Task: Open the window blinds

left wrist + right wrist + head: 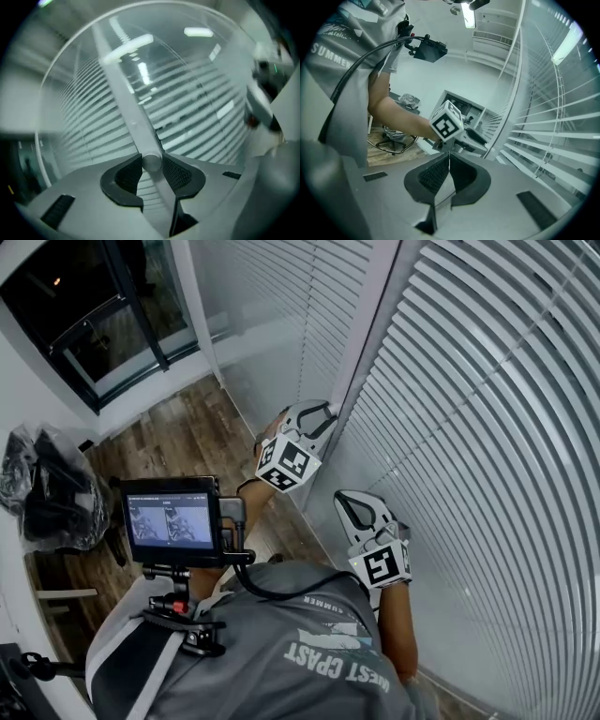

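White slatted window blinds (pixel 469 427) fill the right side of the head view, their slats lying nearly flat against each other. My left gripper (pixel 322 414) reaches up to the frame strip between two blind panels. In the left gripper view its jaws (pixel 151 165) are shut on the blinds' grey tilt wand (pixel 133 119), pads pressed on both sides just above the wand's round end, with the slats (pixel 197 122) behind. My right gripper (pixel 354 509) hangs lower beside the blinds. Its jaws (pixel 449 158) are shut with nothing between them. The left gripper's marker cube (pixel 446 123) shows beyond them.
A small monitor (pixel 171 521) rides on the person's chest rig with a cable. Wooden floor (pixel 187 437) runs along the wall below the blinds. Black bags (pixel 47 488) lie at the left by a dark glass door (pixel 103 315). An office chair (pixel 391 138) stands behind.
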### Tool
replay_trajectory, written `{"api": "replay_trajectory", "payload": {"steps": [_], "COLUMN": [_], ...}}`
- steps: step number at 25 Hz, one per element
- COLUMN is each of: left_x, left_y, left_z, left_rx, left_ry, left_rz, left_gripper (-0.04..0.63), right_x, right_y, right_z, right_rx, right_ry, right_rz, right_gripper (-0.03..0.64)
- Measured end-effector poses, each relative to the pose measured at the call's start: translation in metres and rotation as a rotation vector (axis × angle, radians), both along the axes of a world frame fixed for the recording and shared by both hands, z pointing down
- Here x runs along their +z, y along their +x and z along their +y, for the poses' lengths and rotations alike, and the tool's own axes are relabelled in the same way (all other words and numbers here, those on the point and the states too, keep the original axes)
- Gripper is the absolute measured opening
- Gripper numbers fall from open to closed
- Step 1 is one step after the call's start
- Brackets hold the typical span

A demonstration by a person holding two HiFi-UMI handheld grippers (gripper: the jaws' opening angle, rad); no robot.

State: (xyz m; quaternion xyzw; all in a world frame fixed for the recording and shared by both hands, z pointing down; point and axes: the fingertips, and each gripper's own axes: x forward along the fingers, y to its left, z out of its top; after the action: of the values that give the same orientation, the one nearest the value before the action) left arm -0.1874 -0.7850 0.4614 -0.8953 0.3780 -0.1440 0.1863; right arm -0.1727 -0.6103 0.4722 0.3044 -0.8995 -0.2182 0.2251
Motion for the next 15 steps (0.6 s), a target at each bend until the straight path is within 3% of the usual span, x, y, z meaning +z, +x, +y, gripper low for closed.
{"api": "replay_trajectory", "payload": {"steps": [2,3,4,9,10,11,12,15], "left_x": [-0.011,-0.015,-0.017,-0.018,-0.019,-0.02,-0.019,-0.011], "left_y": [-0.007,-0.011,-0.013,-0.01,-0.008,-0.006,-0.002,0.01], "left_z": [0.0,0.0,-0.001,-0.002,-0.001,0.001,0.003,0.009], "left_rx": [0.09,0.117,0.126,0.112,0.104,0.086,0.058,-0.054], "left_ry": [-0.256,-0.345,-0.385,-0.36,-0.323,-0.255,-0.156,0.213], "left_rz": [0.407,0.551,0.614,0.56,0.511,0.414,0.271,-0.266], "left_gripper": [0.138,0.141,0.141,0.127,0.126,0.126,0.126,0.124], "right_x": [0.001,0.002,0.002,0.0,-0.001,-0.001,-0.001,-0.001], "right_y": [0.0,0.0,0.0,0.001,0.001,0.002,0.002,0.004], "right_z": [0.001,0.001,0.001,0.002,0.002,0.002,0.002,0.001], "right_rx": [-0.002,-0.003,-0.003,-0.002,-0.002,-0.002,-0.001,0.004], "right_ry": [-0.001,-0.001,0.0,-0.002,-0.003,-0.004,-0.003,-0.001], "right_rz": [-0.001,-0.002,-0.003,-0.004,-0.002,-0.001,-0.001,0.0], "right_gripper": [0.003,0.003,0.003,0.003,0.003,0.003,0.003,0.003]}}
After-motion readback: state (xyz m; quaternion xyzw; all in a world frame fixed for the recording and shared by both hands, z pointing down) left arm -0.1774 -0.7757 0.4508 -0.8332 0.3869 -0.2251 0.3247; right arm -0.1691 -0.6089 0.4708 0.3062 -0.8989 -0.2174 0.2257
